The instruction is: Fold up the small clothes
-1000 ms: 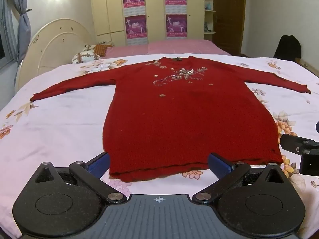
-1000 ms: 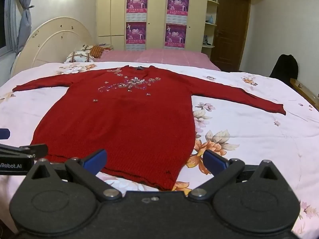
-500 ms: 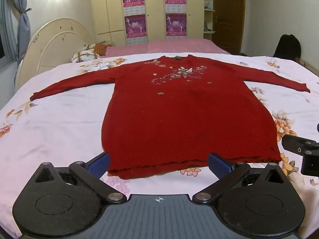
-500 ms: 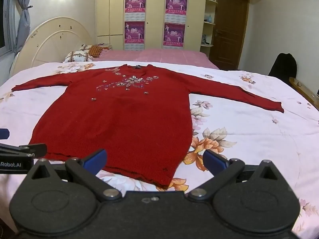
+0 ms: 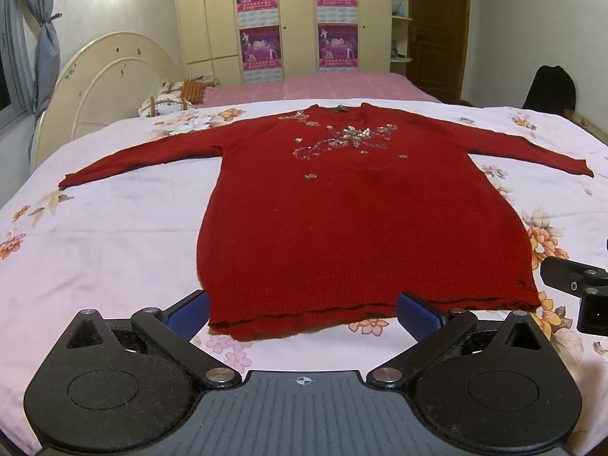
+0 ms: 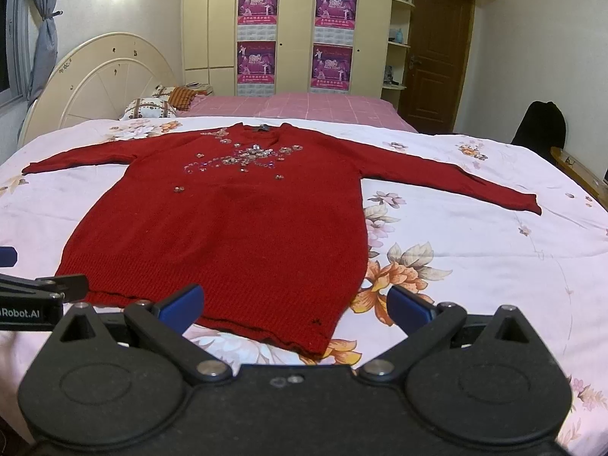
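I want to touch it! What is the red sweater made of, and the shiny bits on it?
The red sweater looks like soft knitted yarn, maybe wool: matte, with a ribbed hem and fuzzy texture. The shiny bits look like sequins or beads, probably plastic, since they glint silver and pink under the light.
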The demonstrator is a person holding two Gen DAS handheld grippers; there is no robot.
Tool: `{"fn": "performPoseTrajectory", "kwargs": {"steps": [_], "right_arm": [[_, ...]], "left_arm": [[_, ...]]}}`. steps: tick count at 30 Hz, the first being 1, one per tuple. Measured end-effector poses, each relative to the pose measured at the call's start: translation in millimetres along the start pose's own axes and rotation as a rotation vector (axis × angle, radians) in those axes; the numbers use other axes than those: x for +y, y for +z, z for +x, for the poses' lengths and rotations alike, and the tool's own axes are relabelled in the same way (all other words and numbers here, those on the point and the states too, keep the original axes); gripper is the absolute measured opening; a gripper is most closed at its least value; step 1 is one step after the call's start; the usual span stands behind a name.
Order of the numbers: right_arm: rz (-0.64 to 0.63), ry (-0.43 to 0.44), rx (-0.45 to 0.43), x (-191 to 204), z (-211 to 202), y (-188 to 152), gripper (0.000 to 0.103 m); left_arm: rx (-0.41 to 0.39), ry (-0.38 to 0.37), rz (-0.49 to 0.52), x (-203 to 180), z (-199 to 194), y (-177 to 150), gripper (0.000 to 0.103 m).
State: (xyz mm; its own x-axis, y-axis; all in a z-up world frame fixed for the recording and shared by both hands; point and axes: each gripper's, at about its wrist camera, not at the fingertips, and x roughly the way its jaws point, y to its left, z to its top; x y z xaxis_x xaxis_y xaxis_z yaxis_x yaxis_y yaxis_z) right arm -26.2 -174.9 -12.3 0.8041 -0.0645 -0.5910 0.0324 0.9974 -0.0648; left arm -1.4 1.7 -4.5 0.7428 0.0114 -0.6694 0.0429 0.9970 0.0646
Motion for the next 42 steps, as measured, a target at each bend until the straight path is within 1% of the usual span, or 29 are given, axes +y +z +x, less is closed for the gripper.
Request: {"fn": "performPoseTrajectory", "kwargs": {"steps": [32,33,42], "right_arm": [[0.0,-0.001,-0.006,4.4,0.7,2.8,0.102],[0.0,0.0,-0.006,4.6,0.7,2.8,0.102],[-0.003,0.003,-0.005,5.5,1.2,2.0,0.102]], "left_arm": [[-0.01,-0.008,-0.001,1.5,-0.7,-5.1,0.103],[-0.008,-0.007,-0.003,3.4,-2.6,0.0,0.103],[-0.007,-0.003,-0.002,2.4,-3.6,-0.3,0.103]]}}
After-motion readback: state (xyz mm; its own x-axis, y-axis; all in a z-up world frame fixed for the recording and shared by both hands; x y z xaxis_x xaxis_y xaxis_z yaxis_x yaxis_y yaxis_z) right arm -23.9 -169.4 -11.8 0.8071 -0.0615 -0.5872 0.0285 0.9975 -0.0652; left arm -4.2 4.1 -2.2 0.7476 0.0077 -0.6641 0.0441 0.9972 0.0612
